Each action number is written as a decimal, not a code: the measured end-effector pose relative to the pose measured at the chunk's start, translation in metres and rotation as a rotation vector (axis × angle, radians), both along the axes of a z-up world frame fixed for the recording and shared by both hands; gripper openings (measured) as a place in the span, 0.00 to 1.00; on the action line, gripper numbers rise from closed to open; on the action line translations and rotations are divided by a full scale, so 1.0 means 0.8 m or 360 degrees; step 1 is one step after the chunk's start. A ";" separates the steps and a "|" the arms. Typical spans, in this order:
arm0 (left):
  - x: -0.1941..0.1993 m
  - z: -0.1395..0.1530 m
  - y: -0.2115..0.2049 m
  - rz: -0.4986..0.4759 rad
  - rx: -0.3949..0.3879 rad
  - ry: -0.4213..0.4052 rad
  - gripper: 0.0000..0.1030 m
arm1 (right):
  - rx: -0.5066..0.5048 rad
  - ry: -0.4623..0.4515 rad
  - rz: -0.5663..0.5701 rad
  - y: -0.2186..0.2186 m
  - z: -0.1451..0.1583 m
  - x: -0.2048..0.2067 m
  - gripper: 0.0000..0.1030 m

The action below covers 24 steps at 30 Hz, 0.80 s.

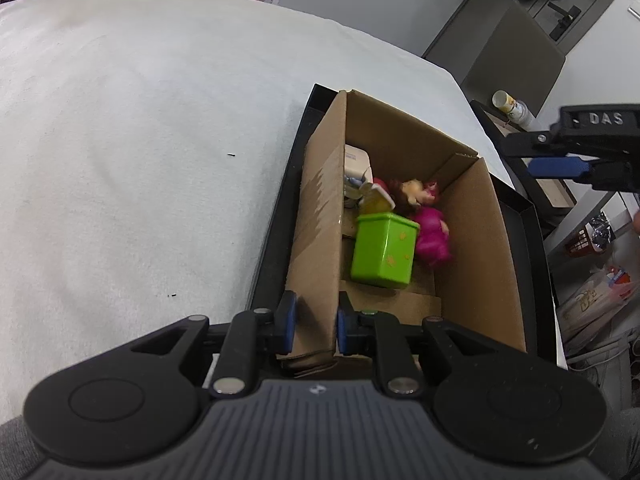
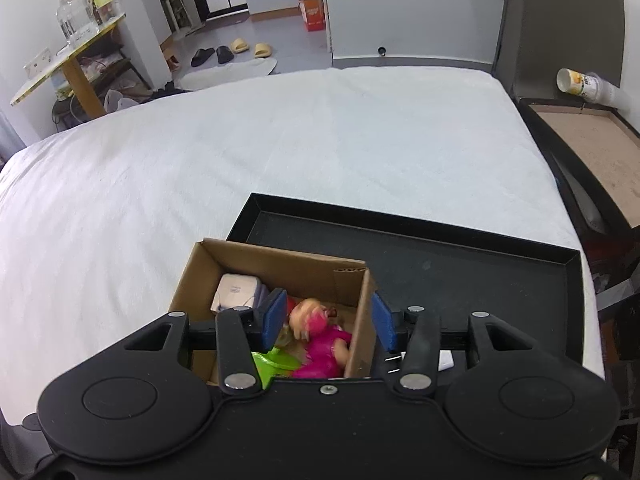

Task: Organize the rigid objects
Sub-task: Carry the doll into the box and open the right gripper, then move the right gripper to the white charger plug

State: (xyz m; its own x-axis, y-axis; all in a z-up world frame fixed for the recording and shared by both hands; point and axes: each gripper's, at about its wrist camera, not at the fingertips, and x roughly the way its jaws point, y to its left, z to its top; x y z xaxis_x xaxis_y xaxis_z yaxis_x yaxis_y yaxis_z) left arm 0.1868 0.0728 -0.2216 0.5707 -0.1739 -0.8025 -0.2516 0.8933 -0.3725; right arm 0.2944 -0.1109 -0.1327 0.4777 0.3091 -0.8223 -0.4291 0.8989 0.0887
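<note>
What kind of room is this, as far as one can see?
Probably a bedroom at home: a wide white bed with a padded headboard, and slippers on the floor beside it.

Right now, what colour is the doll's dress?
Bright pink; the doll shows best in the right wrist view.

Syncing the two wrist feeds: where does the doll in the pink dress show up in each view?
Left wrist: doll right of centre, lying deep in the cardboard box, just right of the green container.
Right wrist: doll low centre, in the box, seen between the right gripper fingers.
Shared landmark: the black tray under the box, its rim on the white bedsheet.
</note>
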 end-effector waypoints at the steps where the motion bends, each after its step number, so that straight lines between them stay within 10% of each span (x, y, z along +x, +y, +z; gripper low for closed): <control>1: 0.000 0.000 -0.001 0.0001 0.0007 -0.0001 0.18 | -0.0001 -0.0005 -0.0001 -0.002 0.001 -0.001 0.47; 24: 0.000 0.001 -0.007 0.0007 0.0041 0.0008 0.18 | 0.0038 0.0049 -0.0104 -0.086 -0.029 -0.001 0.58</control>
State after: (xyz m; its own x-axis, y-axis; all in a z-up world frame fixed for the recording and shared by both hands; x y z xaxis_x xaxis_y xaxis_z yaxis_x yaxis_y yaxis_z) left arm 0.1867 0.0672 -0.2207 0.5671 -0.1504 -0.8098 -0.2575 0.9016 -0.3477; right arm 0.2936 -0.1798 -0.1557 0.4720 0.2978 -0.8298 -0.3662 0.9224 0.1228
